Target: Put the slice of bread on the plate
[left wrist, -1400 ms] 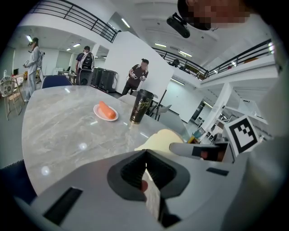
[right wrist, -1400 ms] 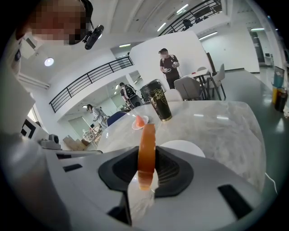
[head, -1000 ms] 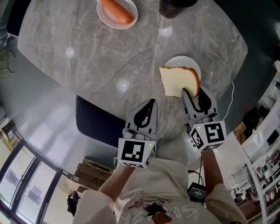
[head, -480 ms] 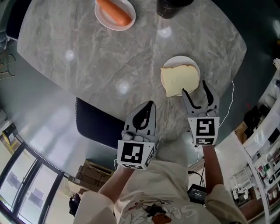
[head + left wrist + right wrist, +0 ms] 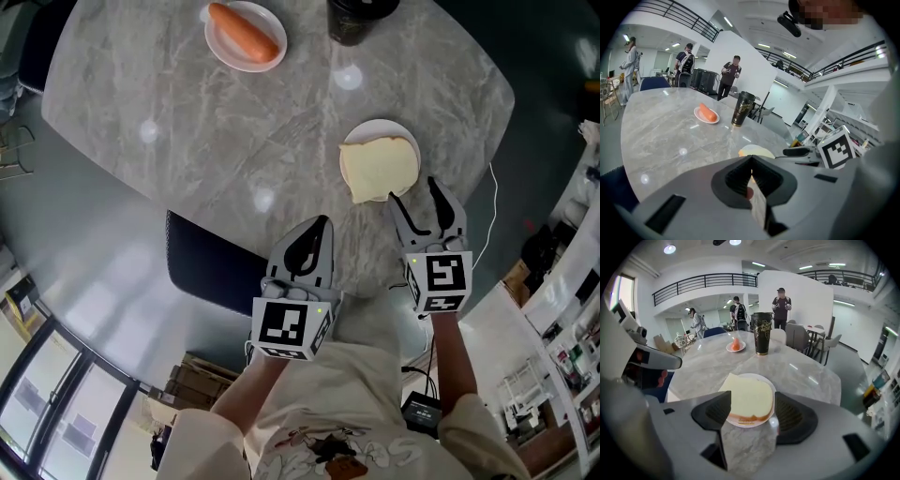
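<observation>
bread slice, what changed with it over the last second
The right claw let go of the slice of bread: held upright over the white plate before, it now lies flat on it, overhanging the rim. The claw now stands open. The shut left claw, the carrot and the dark cup stayed put.

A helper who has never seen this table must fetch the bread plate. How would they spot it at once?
On the grey marble table, look at the edge nearest the person, just ahead of the open right gripper. The small white plate there carries a slice of bread overhanging its rim; the other white plate, far across near the dark cup, holds a carrot.
</observation>
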A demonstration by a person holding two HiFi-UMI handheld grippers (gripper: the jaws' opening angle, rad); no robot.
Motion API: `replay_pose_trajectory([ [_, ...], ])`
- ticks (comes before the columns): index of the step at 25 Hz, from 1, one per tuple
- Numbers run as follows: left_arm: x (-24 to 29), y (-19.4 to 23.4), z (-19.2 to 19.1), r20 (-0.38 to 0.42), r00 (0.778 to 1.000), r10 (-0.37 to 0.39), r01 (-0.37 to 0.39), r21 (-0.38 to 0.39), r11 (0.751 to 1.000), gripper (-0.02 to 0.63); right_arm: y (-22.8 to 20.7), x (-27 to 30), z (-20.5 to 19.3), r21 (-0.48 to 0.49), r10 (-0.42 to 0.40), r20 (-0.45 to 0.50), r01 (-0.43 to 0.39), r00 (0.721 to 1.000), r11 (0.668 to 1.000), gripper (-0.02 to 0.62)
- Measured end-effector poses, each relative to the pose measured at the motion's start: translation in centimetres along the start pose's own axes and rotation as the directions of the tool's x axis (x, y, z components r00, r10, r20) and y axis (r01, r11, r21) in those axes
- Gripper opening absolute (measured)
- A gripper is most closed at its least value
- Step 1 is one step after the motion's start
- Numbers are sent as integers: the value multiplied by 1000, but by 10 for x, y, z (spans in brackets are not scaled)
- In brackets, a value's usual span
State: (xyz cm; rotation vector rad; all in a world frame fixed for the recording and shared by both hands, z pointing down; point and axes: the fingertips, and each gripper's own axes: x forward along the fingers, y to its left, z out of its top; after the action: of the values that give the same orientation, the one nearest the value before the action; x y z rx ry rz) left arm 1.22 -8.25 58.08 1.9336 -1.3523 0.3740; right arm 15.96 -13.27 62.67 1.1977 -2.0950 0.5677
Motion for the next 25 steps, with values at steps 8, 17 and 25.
replay_pose_trajectory([
  [8,-28,-13,15,19,999,-43,42,50,998,11,20,-37,31,-53,-59,61,62,996,997,150],
  [17,-106,-25,19,8,990,-139,139,41,989,11,80,-113,41,291,-118,105,83,987,953,6],
  [25,-182,-39,20,14,972,-236,234,82,969,11,141,-201,47,369,-196,214,106,957,923,6],
])
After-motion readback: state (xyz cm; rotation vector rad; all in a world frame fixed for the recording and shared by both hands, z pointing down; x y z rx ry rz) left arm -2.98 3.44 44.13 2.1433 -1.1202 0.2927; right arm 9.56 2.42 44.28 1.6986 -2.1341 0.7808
